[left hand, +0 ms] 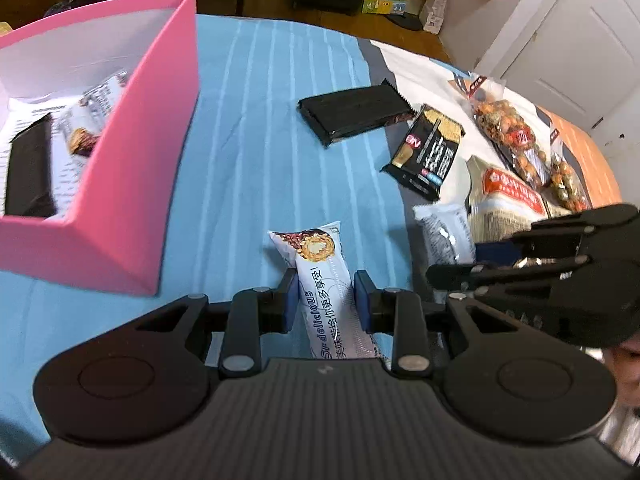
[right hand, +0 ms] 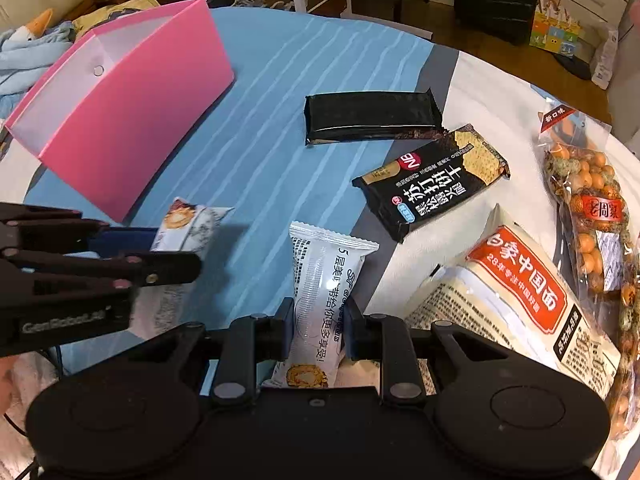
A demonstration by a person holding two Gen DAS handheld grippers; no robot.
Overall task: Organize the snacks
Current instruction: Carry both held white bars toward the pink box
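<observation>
- Left wrist view: the left gripper [left hand: 325, 298] is clamped on a white wafer pack [left hand: 320, 280], which is pinched between both blue pads above the blue striped cloth [left hand: 256, 128].
- The pink box [left hand: 140, 160] sits just to the left; inside lie a dark bar and what looks like another white pack, though blurred.
- A black bar [left hand: 354, 114] and a cracker pack [left hand: 426, 152] lie farther off.
- Right wrist view: the right gripper [right hand: 318, 330] is closed on a second white pack [right hand: 324, 300].
- A noodle bag [right hand: 516, 300] lies just to the right, and a nut bag [right hand: 592, 208] beyond it.
</observation>
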